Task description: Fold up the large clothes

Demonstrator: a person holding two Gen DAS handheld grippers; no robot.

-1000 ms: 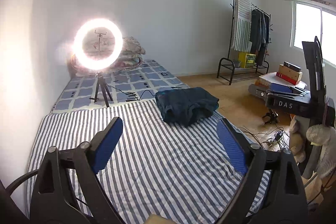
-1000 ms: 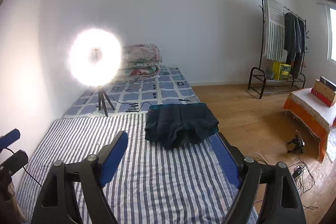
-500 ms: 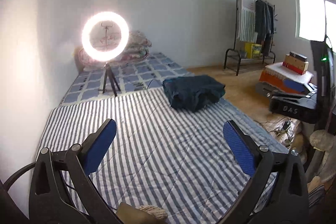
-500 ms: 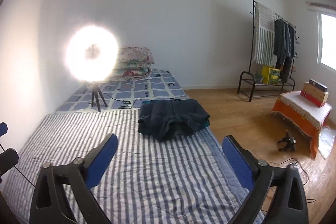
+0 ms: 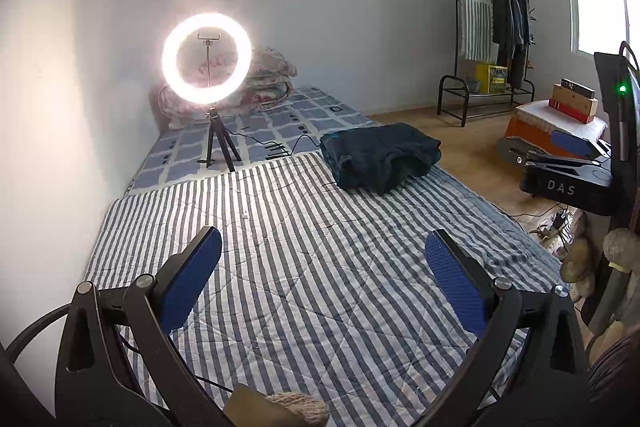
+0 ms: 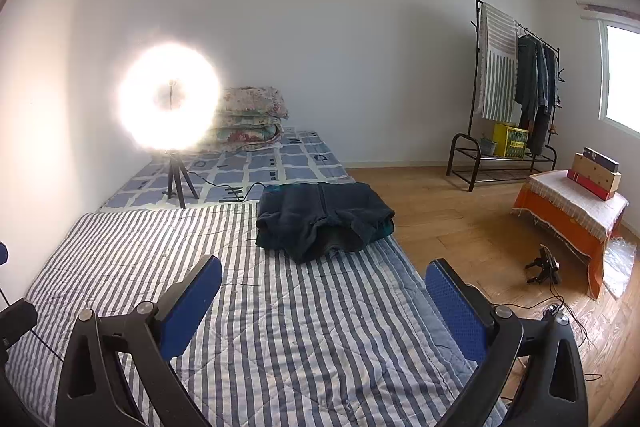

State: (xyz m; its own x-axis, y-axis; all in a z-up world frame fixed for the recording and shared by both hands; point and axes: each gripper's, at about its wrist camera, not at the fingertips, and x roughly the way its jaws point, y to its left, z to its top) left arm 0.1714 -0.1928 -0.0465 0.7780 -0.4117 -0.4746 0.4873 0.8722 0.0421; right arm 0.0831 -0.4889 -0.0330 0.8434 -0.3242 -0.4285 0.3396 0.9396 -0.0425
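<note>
A dark teal folded garment (image 5: 378, 157) lies on the blue-and-white striped quilt (image 5: 304, 267) near its far right edge; it also shows in the right wrist view (image 6: 324, 219). My left gripper (image 5: 320, 283) is open and empty, held above the near part of the quilt, well short of the garment. My right gripper (image 6: 320, 303) is open and empty too, over the quilt's (image 6: 248, 327) near right part. The right gripper's body (image 5: 568, 163) shows at the right of the left wrist view.
A lit ring light on a tripod (image 5: 208, 67) stands on the checked mattress behind the quilt, with its cable and folded floral bedding (image 6: 248, 119). A clothes rack (image 6: 508, 99), an orange-covered stool with boxes (image 6: 572, 207) and floor cables (image 6: 544, 271) are at the right.
Both grippers have pulled back and risen from the garment, which now looks farther away. Both stay open.
</note>
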